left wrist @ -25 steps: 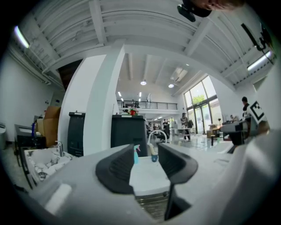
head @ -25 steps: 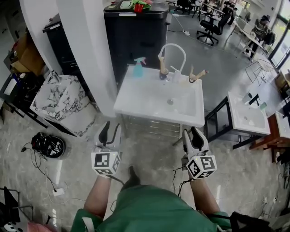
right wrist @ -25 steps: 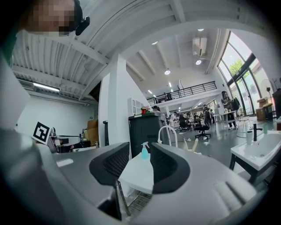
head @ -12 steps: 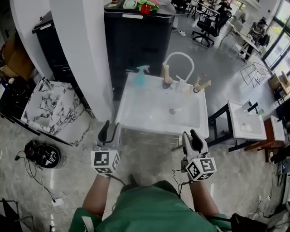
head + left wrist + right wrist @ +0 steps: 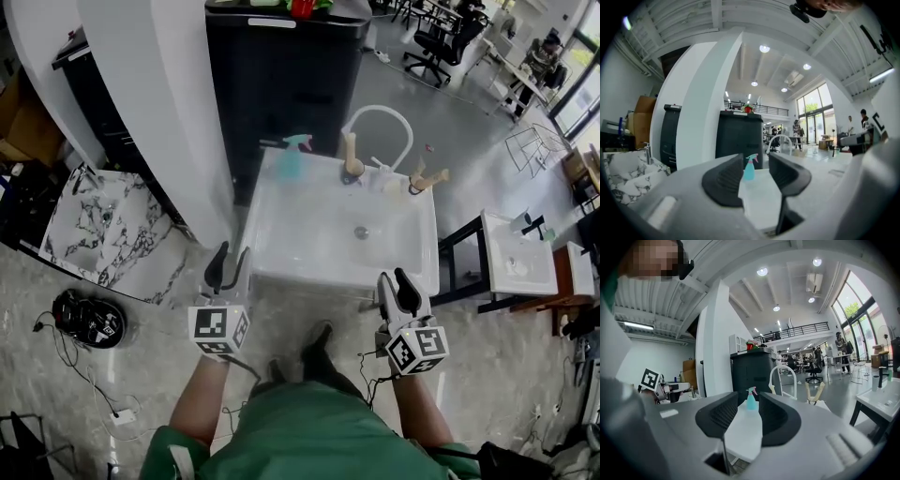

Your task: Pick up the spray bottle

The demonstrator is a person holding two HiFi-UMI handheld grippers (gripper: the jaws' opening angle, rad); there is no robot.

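A teal spray bottle [image 5: 290,159] with a pink trigger stands at the far left corner of a white sink unit [image 5: 281,234]. It shows small and far between the jaws in the left gripper view [image 5: 749,169] and the right gripper view [image 5: 751,400]. My left gripper [image 5: 225,266] hangs open just short of the sink's near left edge. My right gripper [image 5: 397,287] hangs open at the sink's near right edge. Neither holds anything.
A white arched faucet [image 5: 377,131] and wooden handles [image 5: 427,178] sit at the sink's back. A black cabinet [image 5: 281,84] and a white pillar [image 5: 159,103] stand behind. A marble sink [image 5: 89,230] lies left, another sink [image 5: 516,262] right, cables [image 5: 84,319] on the floor.
Both grippers and the person have moved forward to the white sink; it now lies right in front of the jaws. The jaws stay as they were.
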